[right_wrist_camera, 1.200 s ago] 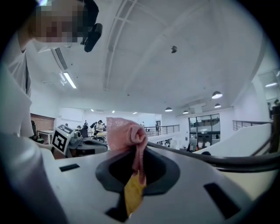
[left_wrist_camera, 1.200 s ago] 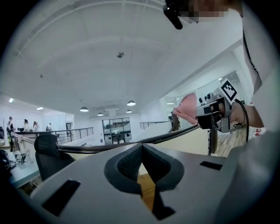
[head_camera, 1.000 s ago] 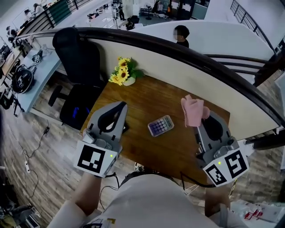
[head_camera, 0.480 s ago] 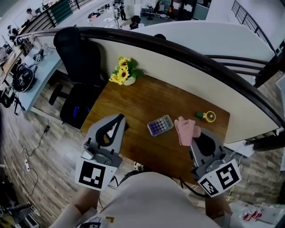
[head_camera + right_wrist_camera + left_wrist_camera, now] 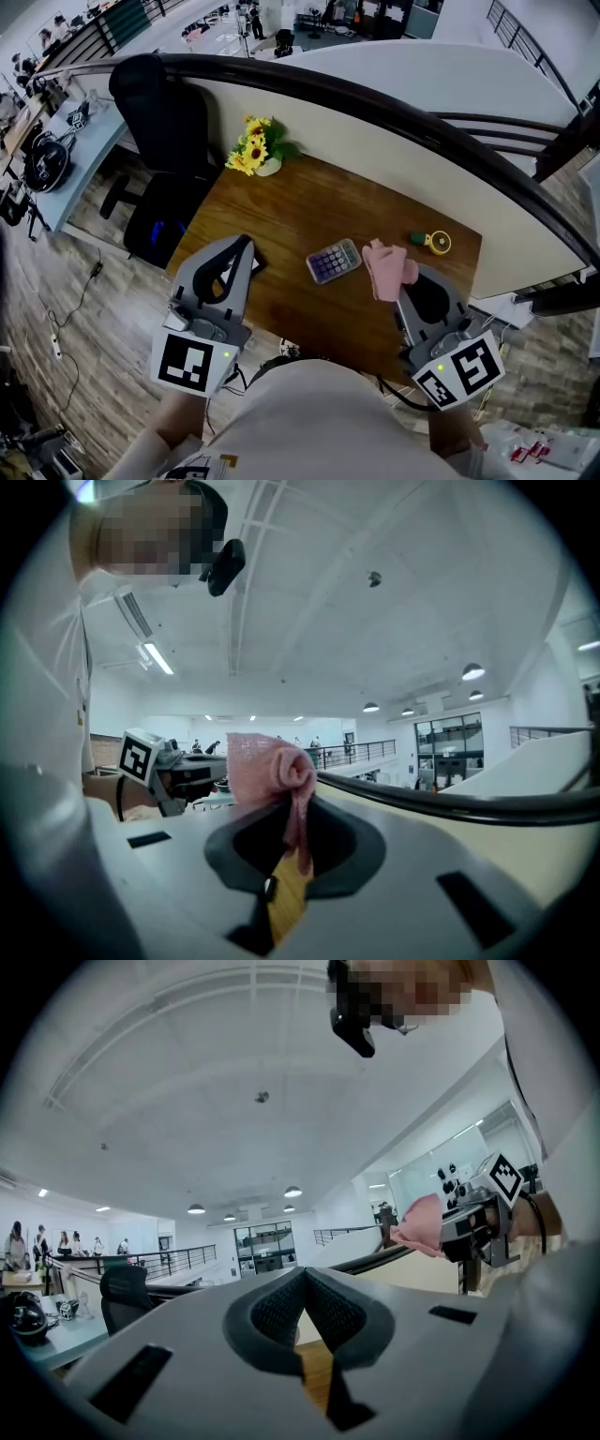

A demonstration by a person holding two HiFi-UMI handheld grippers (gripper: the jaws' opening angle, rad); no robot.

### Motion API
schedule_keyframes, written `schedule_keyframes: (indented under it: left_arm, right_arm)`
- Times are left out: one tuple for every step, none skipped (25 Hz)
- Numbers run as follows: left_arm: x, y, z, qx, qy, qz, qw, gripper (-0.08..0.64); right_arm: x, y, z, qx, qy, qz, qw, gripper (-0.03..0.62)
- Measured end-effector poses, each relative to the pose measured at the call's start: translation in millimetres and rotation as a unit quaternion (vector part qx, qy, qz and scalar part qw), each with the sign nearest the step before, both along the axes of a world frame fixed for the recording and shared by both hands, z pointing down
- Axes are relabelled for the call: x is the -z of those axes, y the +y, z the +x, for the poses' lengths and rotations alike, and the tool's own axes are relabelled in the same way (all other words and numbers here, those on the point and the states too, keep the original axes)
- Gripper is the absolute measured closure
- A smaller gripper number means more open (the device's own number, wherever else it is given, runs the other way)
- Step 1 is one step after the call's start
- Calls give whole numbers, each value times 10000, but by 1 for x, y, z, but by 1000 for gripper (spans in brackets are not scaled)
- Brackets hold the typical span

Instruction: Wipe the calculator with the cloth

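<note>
Head view: your right claw (image 5: pixel 398 286) holds the pink cloth (image 5: pixel 384 265) just right of the calculator (image 5: pixel 334 262), which lies diagonally on the bench (image 5: pixel 281 202). Left gripper view: your left claw (image 5: pixel 303 1288) is closed on nothing. Right gripper view: the jaws pinch the cloth.

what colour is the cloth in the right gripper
Pink. The cloth shows best in the right gripper view, pinched between the jaws.

No legible text, brand or number anywhere. The calculator (image 5: pixel 335 262) keys and display are too small to read from the head view. The marker cubes (image 5: pixel 190 361) (image 5: pixel 459 368) carry black-and-white square patterns only, not characters.
</note>
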State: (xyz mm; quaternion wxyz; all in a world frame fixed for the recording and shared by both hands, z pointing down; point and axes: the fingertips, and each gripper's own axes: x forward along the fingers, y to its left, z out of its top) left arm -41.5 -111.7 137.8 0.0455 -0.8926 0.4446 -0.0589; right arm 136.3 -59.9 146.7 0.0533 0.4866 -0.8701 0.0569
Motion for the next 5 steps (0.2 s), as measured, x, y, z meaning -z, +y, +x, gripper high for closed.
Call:
schedule_keyframes:
  left_arm:
    - [0, 1, 0, -14, -1, -1, 10000, 558]
    - [-1, 2, 1, -21, -9, -5, 10000, 558]
    - [-1, 3, 3, -22, -22, -4, 10000, 558]
    - [-1, 3, 4, -20, -39, 1, 10000, 557]
    - [-1, 3, 5, -16, -59, 9, 10000, 558]
  right_arm:
    - [1, 0, 0, -10, -8, 23, 10000, 555]
    - [1, 1, 0, -14, -5, 39, 10000, 555]
    - [2, 1, 1, -14, 1, 51, 10000, 555]
    - [2, 1, 1, -12, 4, 60, 10000, 555]
    - [2, 1, 2, -11, 6, 69, 10000, 555]
